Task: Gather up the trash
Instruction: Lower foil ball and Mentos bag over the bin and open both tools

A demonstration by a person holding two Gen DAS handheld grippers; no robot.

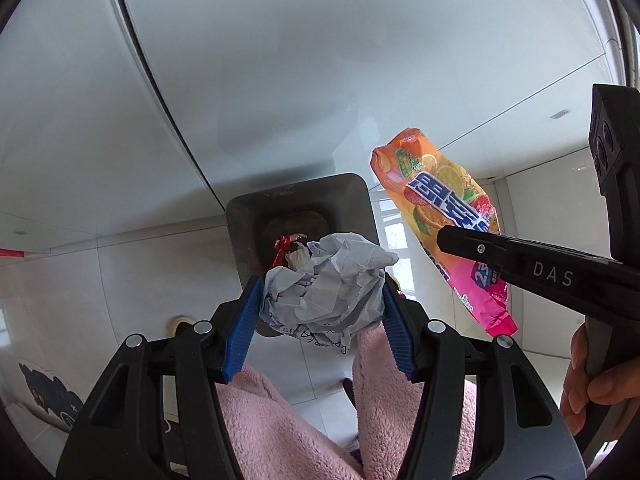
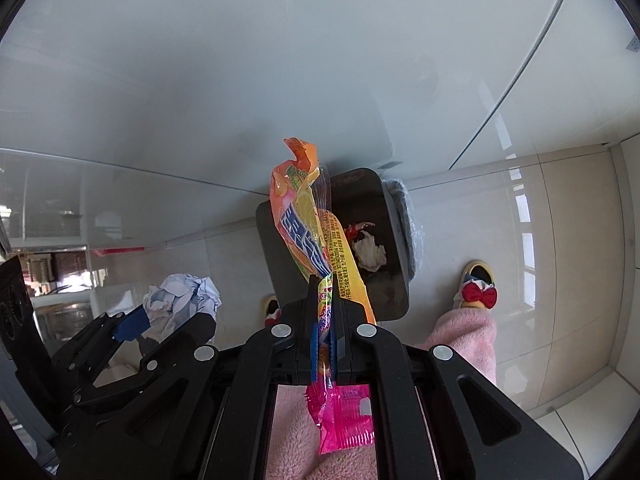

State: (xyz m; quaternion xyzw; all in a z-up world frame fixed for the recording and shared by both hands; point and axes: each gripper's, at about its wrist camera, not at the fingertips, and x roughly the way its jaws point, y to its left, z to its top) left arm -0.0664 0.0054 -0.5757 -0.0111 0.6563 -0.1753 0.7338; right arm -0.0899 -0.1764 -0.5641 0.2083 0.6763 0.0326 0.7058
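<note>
The left gripper (image 1: 322,300) pinches a crumpled paper ball (image 1: 326,280) between its blue pads, hanging directly above the open bin (image 1: 240,216) on the floor. The right gripper (image 2: 324,320), pressed together, clamps a long candy wrapper (image 2: 308,236) that points toward the bin (image 2: 272,248); in the left wrist view it hangs just beside the rim, so the paper looks better placed to drop.
</note>
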